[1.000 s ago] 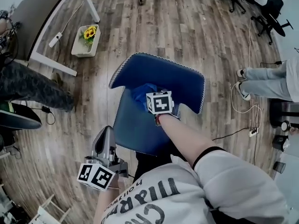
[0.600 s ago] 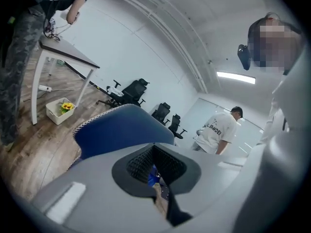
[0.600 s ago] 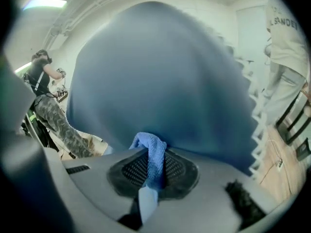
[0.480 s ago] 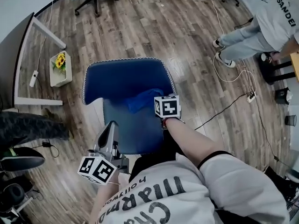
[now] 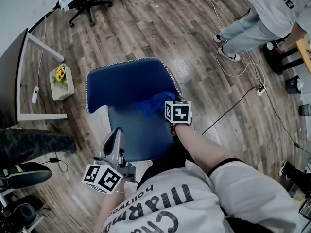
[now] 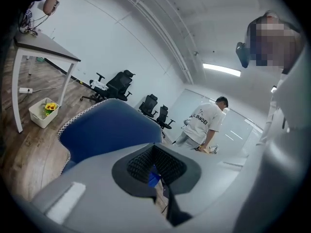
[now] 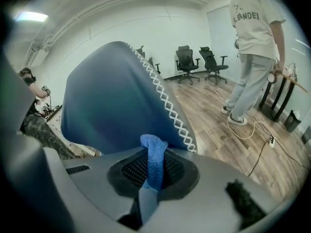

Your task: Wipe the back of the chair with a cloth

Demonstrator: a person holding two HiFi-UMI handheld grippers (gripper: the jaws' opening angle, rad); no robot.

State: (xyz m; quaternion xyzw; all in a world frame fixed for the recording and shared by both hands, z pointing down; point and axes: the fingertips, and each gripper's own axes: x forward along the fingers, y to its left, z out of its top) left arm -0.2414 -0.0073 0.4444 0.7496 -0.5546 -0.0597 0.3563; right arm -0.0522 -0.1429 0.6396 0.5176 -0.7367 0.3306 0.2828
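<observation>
Right gripper view: right tool point(image 7: 151, 171) clenches cloth point(image 7: 154, 147) by chair point(image 7: 112, 96); left tool point(image 6: 156, 169) closed; shirt point(image 7: 252, 23) perhaps reads "SANDEI".

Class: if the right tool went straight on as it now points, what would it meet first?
Probably the blue chair back, directly ahead of the right tool; the cloth it clamps would touch first. Depth is unclear.

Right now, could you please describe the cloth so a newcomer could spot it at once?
Start at the dark blue upholstered chair with white zigzag edging. At its backrest, the right gripper pinches a crumpled fuzzy blue cloth, brighter and rougher than the smooth upholstery.
</observation>
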